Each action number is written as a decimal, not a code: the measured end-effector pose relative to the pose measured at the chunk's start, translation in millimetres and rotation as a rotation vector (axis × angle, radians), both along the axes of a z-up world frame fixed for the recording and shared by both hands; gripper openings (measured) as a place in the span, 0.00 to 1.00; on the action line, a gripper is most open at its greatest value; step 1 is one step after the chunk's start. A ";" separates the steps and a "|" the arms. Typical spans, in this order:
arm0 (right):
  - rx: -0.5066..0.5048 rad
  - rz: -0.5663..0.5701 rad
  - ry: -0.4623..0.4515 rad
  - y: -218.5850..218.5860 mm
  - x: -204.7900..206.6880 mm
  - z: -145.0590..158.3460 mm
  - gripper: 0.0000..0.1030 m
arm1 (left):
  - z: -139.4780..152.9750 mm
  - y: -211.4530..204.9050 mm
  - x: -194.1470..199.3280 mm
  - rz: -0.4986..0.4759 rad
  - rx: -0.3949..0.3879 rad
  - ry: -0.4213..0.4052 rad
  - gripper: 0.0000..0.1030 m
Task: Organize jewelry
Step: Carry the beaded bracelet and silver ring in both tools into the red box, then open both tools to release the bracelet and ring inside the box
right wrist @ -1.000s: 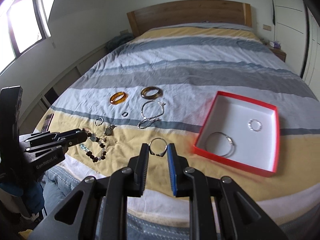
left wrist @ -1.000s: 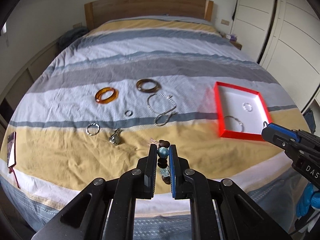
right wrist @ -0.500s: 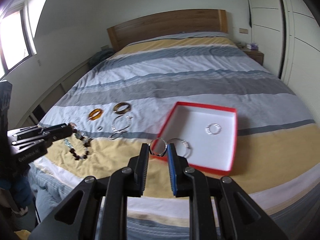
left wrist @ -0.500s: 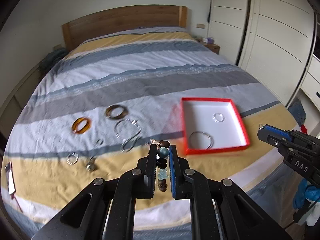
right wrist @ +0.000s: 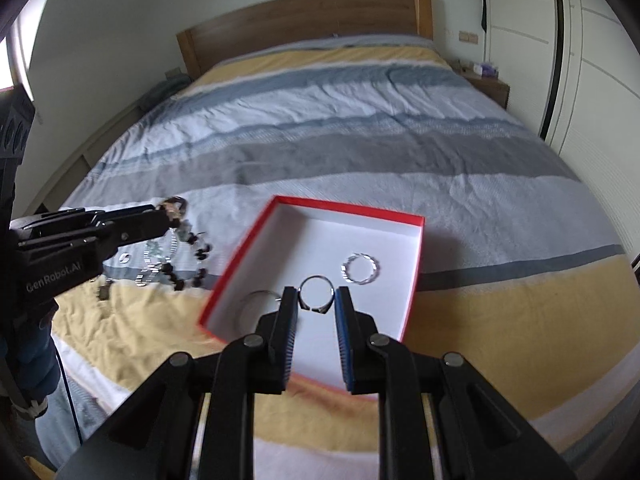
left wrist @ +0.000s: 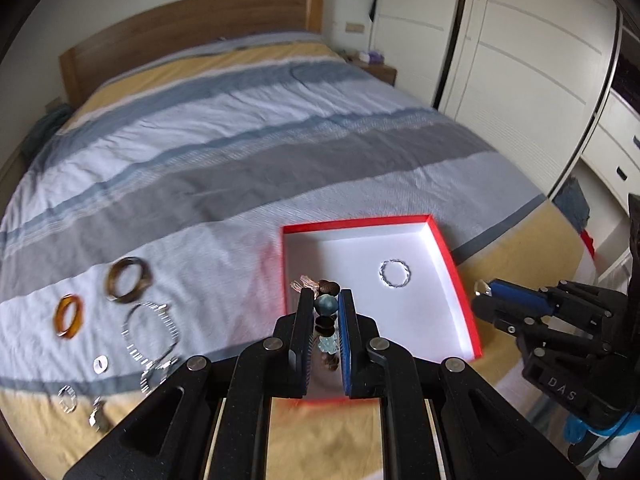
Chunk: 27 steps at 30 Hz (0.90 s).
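Note:
My left gripper [left wrist: 325, 294] is shut on a beaded bracelet [left wrist: 326, 305] of brown and blue beads, and hangs over the near left part of the red box [left wrist: 356, 222] with a white inside. My right gripper [right wrist: 316, 293] is shut on a thin silver ring [right wrist: 321, 309] above the same red box [right wrist: 352, 209]. A twisted silver ring [right wrist: 360, 268] and a thin silver bangle [right wrist: 256, 300] lie in the box. In the right wrist view the beaded bracelet [right wrist: 188, 256] dangles from the left gripper [right wrist: 170, 211], left of the box.
On the striped bedspread left of the box lie a brown bangle [left wrist: 129, 279], an amber bangle [left wrist: 69, 316], a silver chain bracelet [left wrist: 152, 332], a small ring [left wrist: 100, 363] and more small silver pieces. A wooden headboard [left wrist: 192, 40] stands behind and wardrobes [left wrist: 520, 60] at the right.
Both grippers have swept to the right with their loads, from above the yellow stripe of the bed to over the red box. Neither grip has changed.

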State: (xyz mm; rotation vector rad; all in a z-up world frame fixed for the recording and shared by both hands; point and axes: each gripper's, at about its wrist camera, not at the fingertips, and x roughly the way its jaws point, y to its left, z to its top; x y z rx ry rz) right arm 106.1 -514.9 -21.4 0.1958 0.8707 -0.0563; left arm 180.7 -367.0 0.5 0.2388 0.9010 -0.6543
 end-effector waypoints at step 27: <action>-0.087 -0.015 0.219 -51.9 130.0 -103.3 0.17 | -133.4 -60.7 76.3 -0.035 0.108 0.166 0.11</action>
